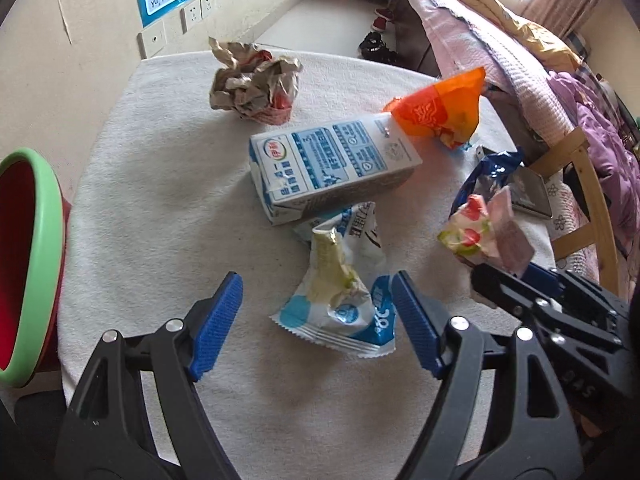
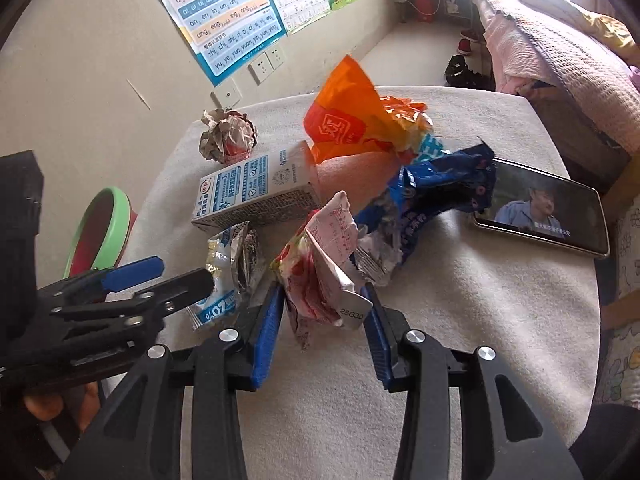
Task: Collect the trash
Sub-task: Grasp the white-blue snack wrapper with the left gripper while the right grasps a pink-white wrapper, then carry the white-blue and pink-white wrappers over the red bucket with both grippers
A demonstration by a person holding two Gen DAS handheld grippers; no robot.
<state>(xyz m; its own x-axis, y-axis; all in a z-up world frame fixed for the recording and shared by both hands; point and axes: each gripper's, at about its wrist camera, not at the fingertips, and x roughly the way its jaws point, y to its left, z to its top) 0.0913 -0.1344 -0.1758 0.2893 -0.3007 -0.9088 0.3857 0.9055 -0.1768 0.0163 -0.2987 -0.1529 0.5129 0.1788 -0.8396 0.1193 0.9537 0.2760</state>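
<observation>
Both grippers angle steeply downward side by side: the left gripper point(image 1: 318, 326) with blue fingers point(image 1: 218, 322) spread wide, the right gripper point(image 2: 322, 330) with fingers point(image 2: 266, 336) pressing a crumpled wrapper point(image 2: 316, 276).
</observation>
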